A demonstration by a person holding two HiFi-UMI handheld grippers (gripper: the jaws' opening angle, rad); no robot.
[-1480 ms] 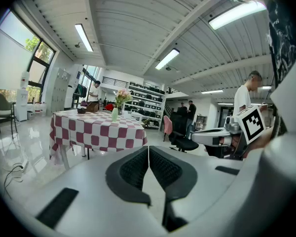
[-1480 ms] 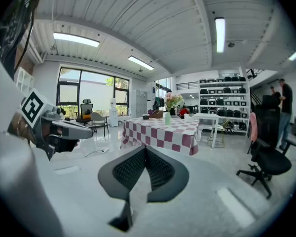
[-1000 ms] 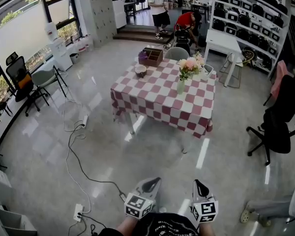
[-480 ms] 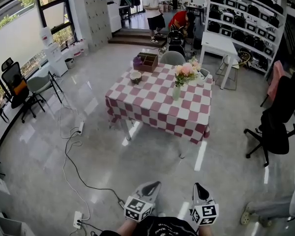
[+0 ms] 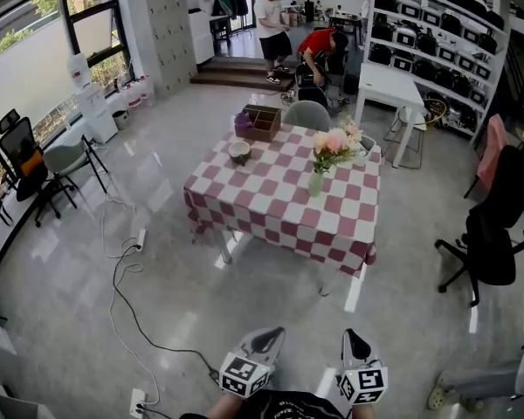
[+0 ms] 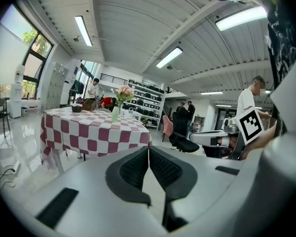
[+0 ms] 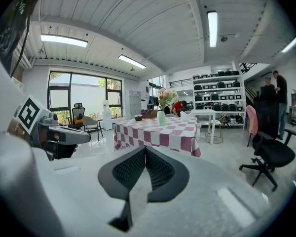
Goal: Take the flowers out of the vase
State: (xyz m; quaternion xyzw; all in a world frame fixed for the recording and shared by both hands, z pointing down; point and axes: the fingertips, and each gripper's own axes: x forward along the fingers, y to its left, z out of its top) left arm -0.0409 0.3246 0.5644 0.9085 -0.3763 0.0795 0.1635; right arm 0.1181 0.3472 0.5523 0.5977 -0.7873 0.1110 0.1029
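Head view, looking steeply down across a glossy grey floor (image 5: 157,321) toward a table (image 5: 271,216) draped in a red-and-white checked cloth.

At the lower margin, well short of the table's near edge: left gripper (image 5: 275,332) and right gripper (image 5: 350,333), side by side, topped with black-and-white marker cubes (image 5: 244,375).

Left gripper view: ribbed black pads (image 6: 133,169) pressed together along a single seam, fully closed, gripping nothing. Right gripper view: pads (image 7: 129,168) likewise shut tight against one another, with nothing between.

Vase (image 5: 315,183): pale green, upright, a little right of the table's middle, nearer the right edge than the left. Flowers (image 5: 332,141): pink and cream heads with green leaves, standing in the vase, leaning toward the far right corner, well apart from both grippers.

Dark bowl (image 5: 239,152): near the left edge, toward the far left corner. Wooden box (image 5: 262,122): at the far left corner, with something purple (image 5: 243,120) just beside it. Grey chair (image 5: 307,113): drawn up against the far edge.

Beyond the table: white desk (image 5: 386,75), shelving (image 5: 437,29) stocked with dark cases, a standing person in a white top (image 5: 269,11) and a bent person in red (image 5: 319,44). Right of the table, well apart: black office chair (image 5: 493,238). Left of the table, trailing over the floor: black cable (image 5: 122,295).
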